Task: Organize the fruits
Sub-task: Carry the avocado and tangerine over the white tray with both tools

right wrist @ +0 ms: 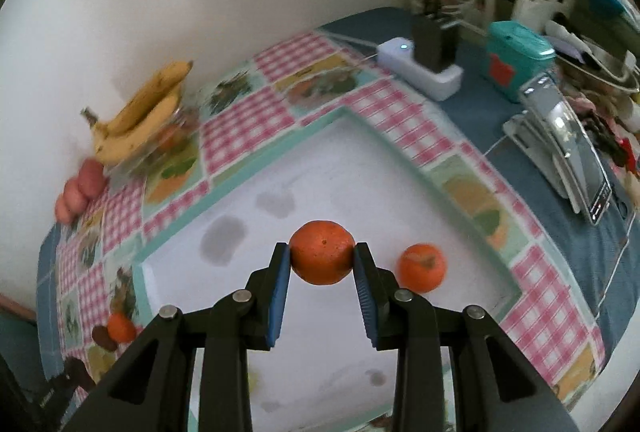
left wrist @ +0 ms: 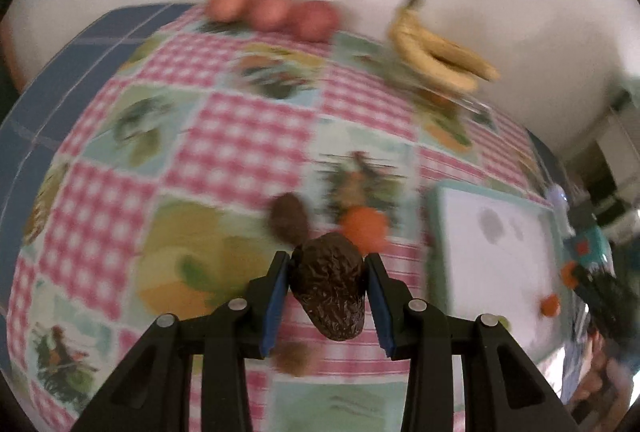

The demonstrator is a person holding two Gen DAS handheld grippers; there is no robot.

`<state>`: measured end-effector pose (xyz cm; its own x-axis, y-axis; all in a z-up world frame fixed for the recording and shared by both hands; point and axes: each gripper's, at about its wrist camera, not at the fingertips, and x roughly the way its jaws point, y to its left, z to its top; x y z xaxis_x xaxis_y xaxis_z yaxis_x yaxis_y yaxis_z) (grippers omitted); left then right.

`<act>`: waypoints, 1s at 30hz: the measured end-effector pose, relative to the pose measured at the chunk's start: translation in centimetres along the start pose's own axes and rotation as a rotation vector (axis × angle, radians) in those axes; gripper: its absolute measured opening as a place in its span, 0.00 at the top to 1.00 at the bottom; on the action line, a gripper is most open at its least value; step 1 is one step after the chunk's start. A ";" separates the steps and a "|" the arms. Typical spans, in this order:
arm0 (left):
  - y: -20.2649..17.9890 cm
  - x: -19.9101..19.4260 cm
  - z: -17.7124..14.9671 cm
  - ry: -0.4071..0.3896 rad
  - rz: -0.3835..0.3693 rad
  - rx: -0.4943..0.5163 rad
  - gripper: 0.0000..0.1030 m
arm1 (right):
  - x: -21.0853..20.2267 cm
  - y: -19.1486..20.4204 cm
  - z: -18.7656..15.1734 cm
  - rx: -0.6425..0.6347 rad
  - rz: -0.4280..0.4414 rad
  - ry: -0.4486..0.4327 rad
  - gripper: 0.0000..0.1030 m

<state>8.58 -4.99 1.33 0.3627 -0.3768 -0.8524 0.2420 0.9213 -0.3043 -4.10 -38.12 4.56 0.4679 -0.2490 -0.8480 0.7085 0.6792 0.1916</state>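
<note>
Fruits mid-sort: left gripper [left wrist: 328,286] pinching a wrinkled dark avocado [left wrist: 328,292] above the checkered tablecloth [left wrist: 240,136], just left of the white tray [left wrist: 500,252]; right gripper [right wrist: 322,266] clamped on a tangerine [right wrist: 322,252] over that tray, beside a second tangerine [right wrist: 422,267] resting on it. Probably placing now, so best to lower the held tangerine close by its twin, release only once touching to prevent rolling, then bring the avocado over into a separate tray zone. Bananas [left wrist: 436,50] and peaches [left wrist: 272,12] beyond the tray, near the wall.

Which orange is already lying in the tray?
The free orange right of the right gripper; another orange is gripped above the tray, the third orange on the tablecloth.
</note>
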 end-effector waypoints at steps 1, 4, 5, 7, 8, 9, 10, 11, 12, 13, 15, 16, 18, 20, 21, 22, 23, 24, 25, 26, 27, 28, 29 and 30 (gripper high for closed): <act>-1.1 0.2 0.0 0.001 -0.017 0.026 0.61 | 0.0 -0.4 0.2 0.009 0.005 -0.008 0.68; -4.8 0.8 -0.1 0.001 -0.060 0.109 0.61 | -0.2 -0.9 0.5 0.016 0.016 -0.030 0.68; -6.0 1.1 -0.2 -0.002 -0.071 0.142 0.61 | -0.1 -0.8 0.6 0.012 0.025 -0.032 0.67; -8.3 1.7 -0.4 -0.007 -0.077 0.208 0.61 | 0.2 -0.6 0.6 0.001 0.041 -0.029 0.68; -9.5 2.1 -0.5 -0.009 -0.078 0.247 0.61 | 0.4 -0.5 0.5 -0.004 0.046 -0.025 0.67; -10.3 2.5 -0.6 -0.009 -0.078 0.269 0.61 | 0.6 -0.4 0.4 -0.011 0.049 -0.018 0.68; -11.1 2.9 -0.7 -0.006 -0.079 0.287 0.61 | 0.9 -0.3 0.3 -0.019 0.052 -0.007 0.67; -11.8 3.6 -0.9 -0.001 -0.083 0.304 0.61 | 1.2 -0.2 0.2 -0.024 0.055 -0.002 0.67; -12.4 4.0 -1.0 0.003 -0.086 0.314 0.61 | 1.5 -0.1 0.1 -0.028 0.058 0.005 0.67; -12.8 4.5 -1.2 0.009 -0.087 0.324 0.61 | 1.7 0.0 0.0 -0.031 0.060 0.012 0.67; -13.7 5.4 -1.5 0.022 -0.084 0.349 0.61 | 2.2 0.3 -0.1 -0.041 0.063 0.026 0.67; -14.0 5.9 -1.6 0.029 -0.080 0.358 0.61 | 2.5 0.4 -0.3 -0.047 0.063 0.035 0.67; -14.2 6.9 -2.0 0.049 -0.079 0.360 0.61 | 3.1 0.5 -0.4 -0.053 0.066 0.049 0.67; -14.4 7.8 -2.3 0.074 -0.079 0.359 0.61 | 3.9 0.5 -0.7 -0.048 0.070 0.072 0.67; -14.3 8.1 -2.4 0.080 -0.075 0.360 0.61 | 4.3 0.5 -0.8 -0.050 0.066 0.084 0.67; -14.3 8.4 -2.5 0.085 -0.073 0.359 0.61 | 4.6 0.5 -0.9 -0.052 0.058 0.093 0.67; -14.3 8.8 -2.6 0.092 -0.071 0.356 0.61 | 4.9 0.6 -1.1 -0.055 0.052 0.101 0.67; -14.2 9.0 -2.6 0.097 -0.069 0.353 0.61 | 5.1 0.6 -1.2 -0.054 0.051 0.107 0.67; -14.1 9.2 -2.6 0.102 -0.068 0.348 0.60 | 5.1 0.6 -1.2 -0.053 0.052 0.108 0.67; -14.1 9.3 -2.7 0.100 -0.071 0.345 0.60 | 5.1 0.5 -1.2 -0.055 0.052 0.107 0.67; -14.1 9.3 -2.7 0.099 -0.071 0.348 0.60 | 5.1 0.5 -1.2 -0.056 0.052 0.107 0.67; -14.1 9.3 -2.7 0.099 -0.071 0.349 0.60 | 5.1 0.5 -1.2 -0.056 0.052 0.107 0.67; -14.1 9.3 -2.8 0.102 -0.074 0.348 0.60 | 5.1 0.5 -1.2 -0.056 0.052 0.107 0.67; -14.0 9.3 -2.8 0.106 -0.078 0.345 0.60 | 5.1 0.5 -1.2 -0.055 0.052 0.108 0.67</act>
<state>6.06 -21.16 -3.47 0.2405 -0.4162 -0.8769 0.5609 0.7969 -0.2244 -2.00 -38.24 -0.29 0.4416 -0.1384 -0.8865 0.6531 0.7271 0.2118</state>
